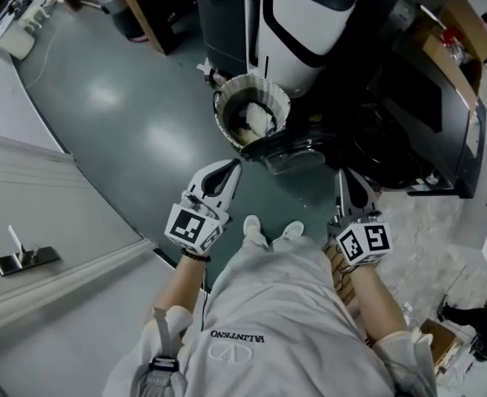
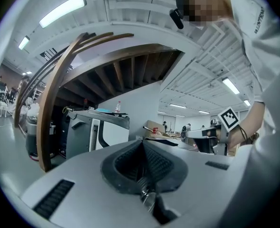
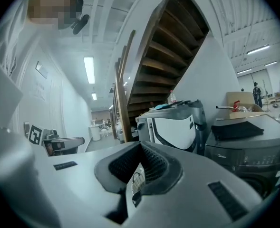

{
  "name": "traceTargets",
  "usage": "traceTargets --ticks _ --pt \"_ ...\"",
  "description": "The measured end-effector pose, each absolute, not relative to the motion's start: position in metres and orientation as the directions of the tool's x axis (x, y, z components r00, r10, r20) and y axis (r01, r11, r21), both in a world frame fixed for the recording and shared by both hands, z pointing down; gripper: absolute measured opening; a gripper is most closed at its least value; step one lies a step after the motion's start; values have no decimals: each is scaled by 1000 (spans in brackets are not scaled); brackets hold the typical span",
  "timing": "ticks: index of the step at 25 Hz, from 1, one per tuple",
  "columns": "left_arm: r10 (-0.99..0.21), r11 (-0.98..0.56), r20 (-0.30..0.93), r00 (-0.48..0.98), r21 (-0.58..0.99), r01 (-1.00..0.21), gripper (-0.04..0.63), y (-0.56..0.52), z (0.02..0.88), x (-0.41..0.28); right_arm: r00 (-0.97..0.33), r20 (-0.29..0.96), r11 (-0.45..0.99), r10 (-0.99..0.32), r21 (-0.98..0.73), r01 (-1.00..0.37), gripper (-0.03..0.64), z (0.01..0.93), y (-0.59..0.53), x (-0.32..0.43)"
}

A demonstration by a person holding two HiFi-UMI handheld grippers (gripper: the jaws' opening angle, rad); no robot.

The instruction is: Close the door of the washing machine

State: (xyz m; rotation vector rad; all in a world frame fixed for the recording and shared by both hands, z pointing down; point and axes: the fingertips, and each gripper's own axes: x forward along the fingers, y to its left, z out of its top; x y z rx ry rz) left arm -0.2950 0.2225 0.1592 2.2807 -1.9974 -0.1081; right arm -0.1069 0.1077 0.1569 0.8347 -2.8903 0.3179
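Both arms reach forward at waist height, each hand holding its tool about level: the left gripper [image 1: 229, 170] and the right gripper [image 1: 343, 177] both have their jaws pressed together on nothing. The dark washing machine [image 1: 425, 114] stands ahead and to the right of the person. Its round door [image 1: 288, 151] appears swung open toward the left, just in front of the grippers and beside a laundry basket [image 1: 223, 99].
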Motion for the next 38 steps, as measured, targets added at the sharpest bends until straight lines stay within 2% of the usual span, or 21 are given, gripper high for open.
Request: traceTargets --ticks 5,12,23,38 --pt "-994 -110 7 112 150 -983 2 223 162 -304 -870 213 853 -446 -193 -484 11 167 106 -146" --pt "-997 -77 17 81 145 -986 2 215 164 -305 -934 226 940 -277 -140 -312 11 166 121 -179" --pt "-992 -34 118 45 96 -995 2 176 190 -299 -962 229 973 -145 -143 -181 11 191 96 -185" --pt "-961 -62 264 82 82 -995 58 127 284 -297 -956 295 975 6 -212 -59 11 279 76 -199"
